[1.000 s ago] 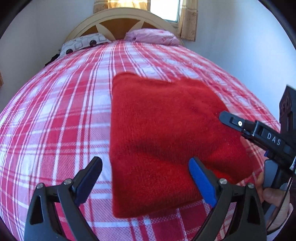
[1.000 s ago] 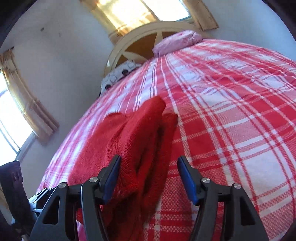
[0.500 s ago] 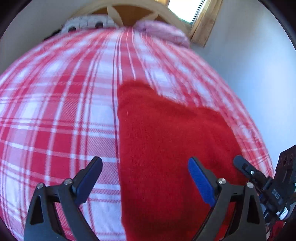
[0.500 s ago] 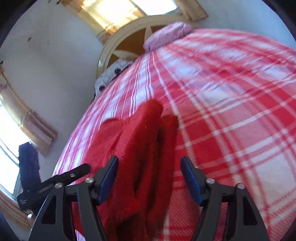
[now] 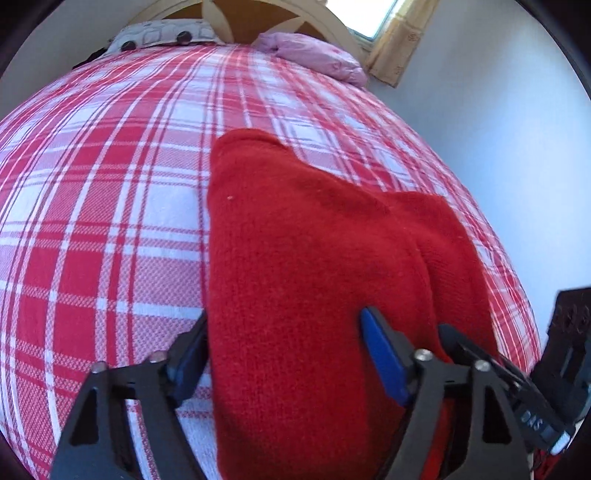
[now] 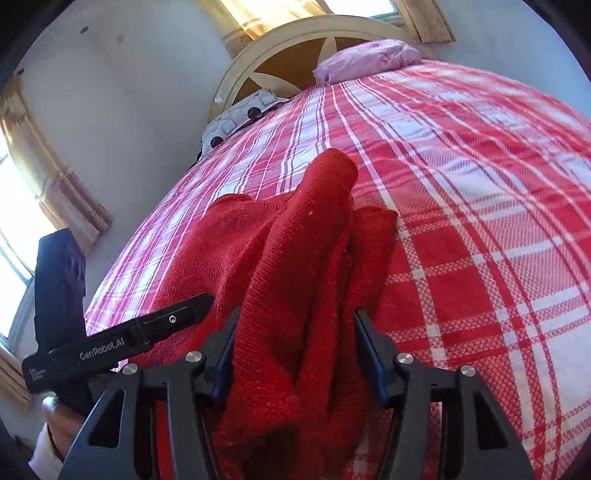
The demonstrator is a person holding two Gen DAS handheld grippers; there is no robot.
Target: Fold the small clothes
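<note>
Claws, left [image 5: 284,354] and right [image 6: 295,354], are both closing around the red knit [image 5: 314,258] between their jaws.

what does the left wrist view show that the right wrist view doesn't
Only the left wrist view: the red garment seen as one broad flat panel, with the left fingers closing around its near edge.

Only the right wrist view: the garment bunched into ridges, the right fingers closing around them, a window on the left, and a hand.

Both: the plaid bedspread, headboard, pink pillow and patterned pillow.
</note>
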